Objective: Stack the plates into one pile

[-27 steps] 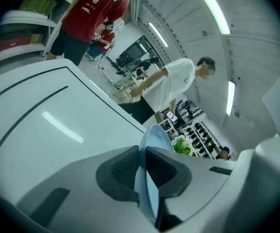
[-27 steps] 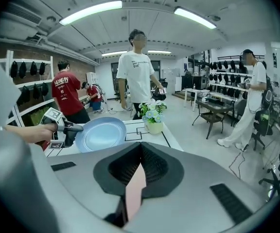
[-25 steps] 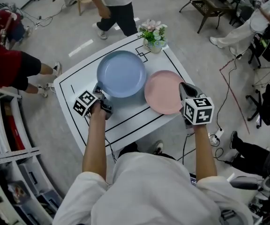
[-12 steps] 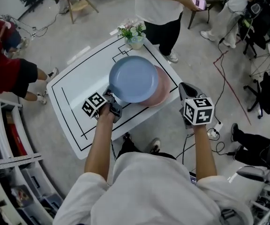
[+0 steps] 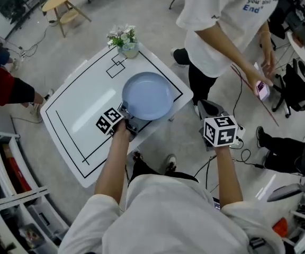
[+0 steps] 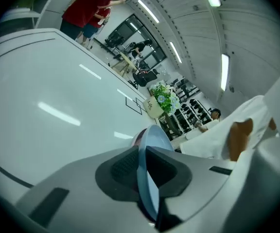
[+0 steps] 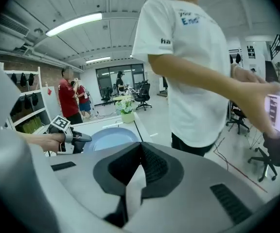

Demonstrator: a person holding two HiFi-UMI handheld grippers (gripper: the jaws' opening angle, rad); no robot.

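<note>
A glossy white surface [image 5: 83, 115] with black outlines carries a small flower pot [image 5: 125, 42] at one corner. Near the pot lies a smooth round blue plate [image 5: 147, 95], the left gripper's [image 5: 126, 115] fingers opening around its rim. The right gripper's [image 5: 204, 106] fingers are together, empty.

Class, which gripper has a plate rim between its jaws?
The left gripper: its opening jaws have the blue plate between them; the right gripper is shut, empty.

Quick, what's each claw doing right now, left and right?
Left claw: on the rim of the blue plate, jaws opening.
Right claw: closed, empty.
</note>
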